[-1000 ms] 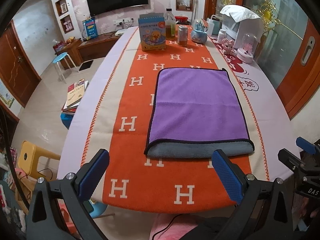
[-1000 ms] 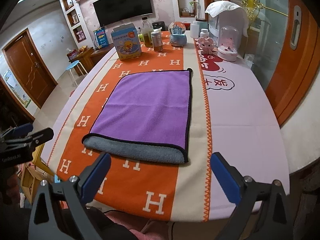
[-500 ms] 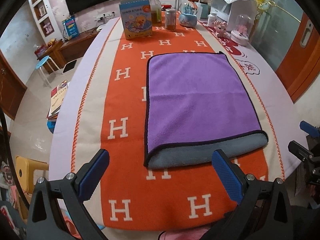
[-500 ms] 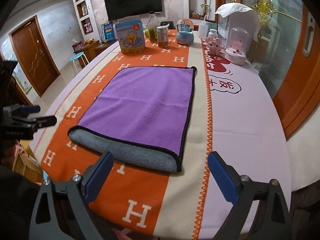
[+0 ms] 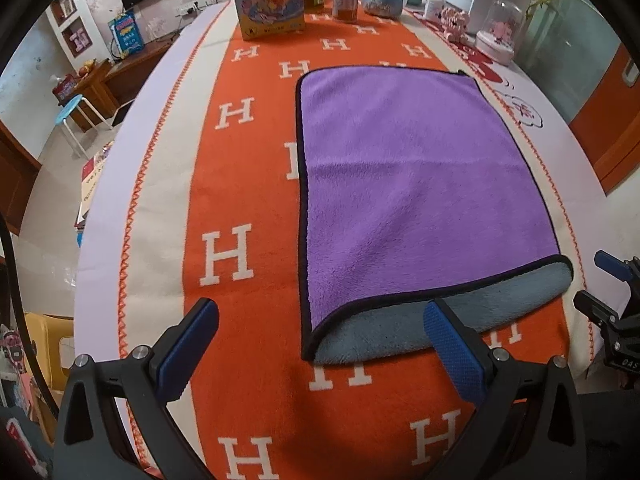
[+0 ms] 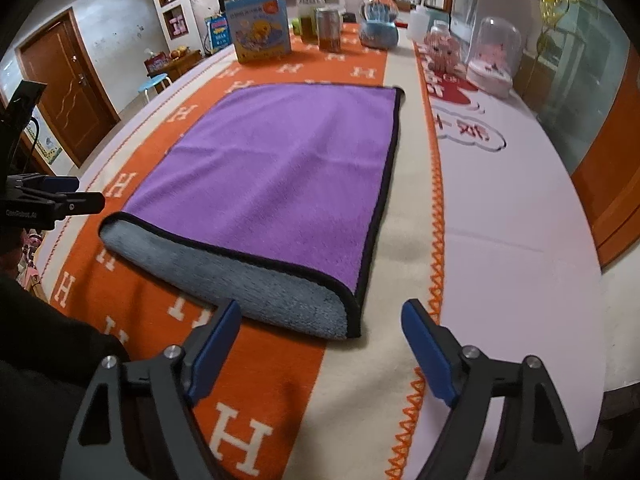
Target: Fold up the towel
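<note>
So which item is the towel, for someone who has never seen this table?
Find the orange runner with white H letters down the table's middle. The towel lies flat on it: purple, black-edged, its near end showing a grey underside. Everything else stands upright at the far end.

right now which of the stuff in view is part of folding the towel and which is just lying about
Part of the job:
towel, already folded once
left gripper, open
right gripper, open
table runner under the towel

Just lying about:
duck box
bottle
can
snow globe
glass dome
</note>
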A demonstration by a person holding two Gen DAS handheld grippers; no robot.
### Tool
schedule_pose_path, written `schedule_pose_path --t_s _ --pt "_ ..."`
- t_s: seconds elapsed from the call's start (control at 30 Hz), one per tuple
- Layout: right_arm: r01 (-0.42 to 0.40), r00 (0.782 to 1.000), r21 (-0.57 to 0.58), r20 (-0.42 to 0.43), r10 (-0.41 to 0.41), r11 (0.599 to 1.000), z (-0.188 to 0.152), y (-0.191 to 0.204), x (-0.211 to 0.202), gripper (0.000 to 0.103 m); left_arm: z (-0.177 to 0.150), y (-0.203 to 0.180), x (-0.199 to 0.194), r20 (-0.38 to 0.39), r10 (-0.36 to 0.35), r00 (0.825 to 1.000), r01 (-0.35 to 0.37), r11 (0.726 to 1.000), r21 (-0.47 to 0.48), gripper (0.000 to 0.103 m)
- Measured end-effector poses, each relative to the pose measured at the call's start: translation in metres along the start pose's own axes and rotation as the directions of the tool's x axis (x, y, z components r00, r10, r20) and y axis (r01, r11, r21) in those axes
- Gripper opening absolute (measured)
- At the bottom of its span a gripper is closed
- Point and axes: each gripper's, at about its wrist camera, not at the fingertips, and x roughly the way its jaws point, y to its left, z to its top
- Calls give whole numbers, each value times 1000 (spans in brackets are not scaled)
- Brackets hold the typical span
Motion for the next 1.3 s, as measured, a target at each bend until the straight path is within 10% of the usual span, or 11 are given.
schedule_pose_path --t_s 0.7,1.3 --pt "-40 998 5 -47 41 999 1 -5 22 43 -3 -7 43 -121 -7 993 8 1000 13 93" --pt "-16 998 19 -58 17 1000 -5 -10 20 12 -12 -18 34 -110 -12 994 15 999 28 24"
